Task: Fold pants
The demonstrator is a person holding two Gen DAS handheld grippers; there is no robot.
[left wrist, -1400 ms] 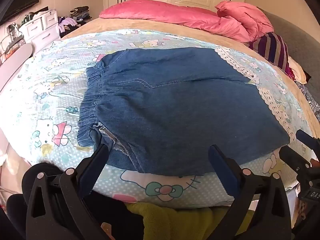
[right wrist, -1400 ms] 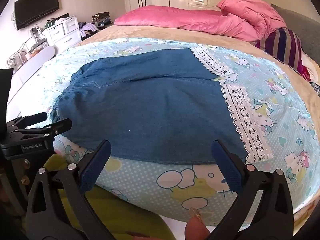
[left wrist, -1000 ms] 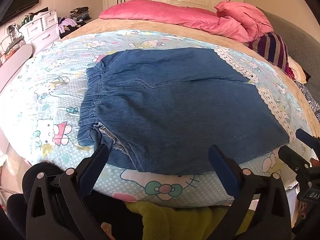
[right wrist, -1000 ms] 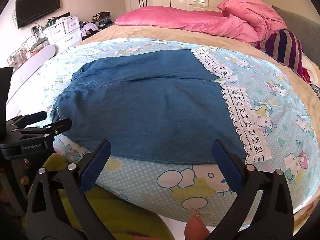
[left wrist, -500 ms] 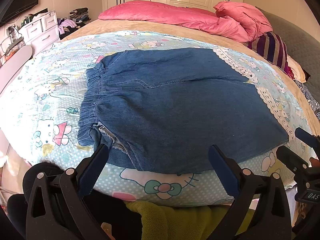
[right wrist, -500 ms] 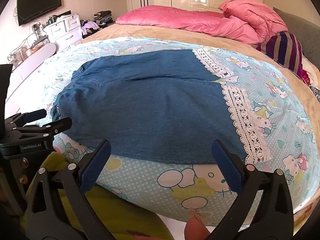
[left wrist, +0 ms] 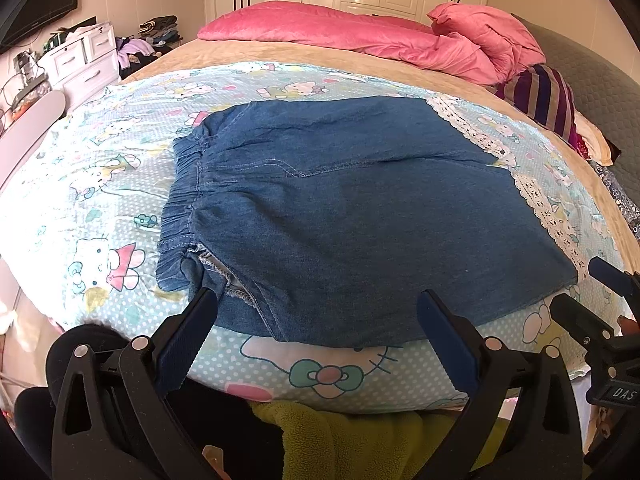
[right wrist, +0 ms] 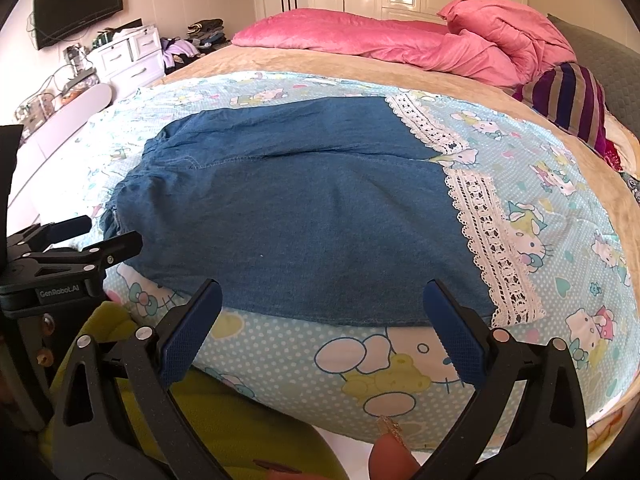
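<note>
Blue denim pants [left wrist: 352, 208] with white lace hems [right wrist: 492, 236] lie flat across the cartoon-print sheet [left wrist: 100, 184], elastic waistband [left wrist: 180, 216] to the left, legs to the right. My left gripper [left wrist: 316, 320] is open at the pants' near edge, by the waistband corner, holding nothing. My right gripper [right wrist: 320, 312] is open just short of the near leg's edge, close to the lace hem, also holding nothing. The left gripper's body [right wrist: 60, 256] shows at the left of the right wrist view; the right gripper's tips [left wrist: 600, 300] show at the right of the left wrist view.
A pink duvet [left wrist: 360, 36] and a striped cushion [left wrist: 544, 100] lie at the head of the bed. White drawers [left wrist: 84, 64] and a wall TV [right wrist: 76, 4] stand left. A yellow-green garment [left wrist: 360, 440] is below the grippers, and a fingertip [right wrist: 388, 456] shows.
Both grippers have drifted very slightly; the pants lie as before and both grippers stay open.
</note>
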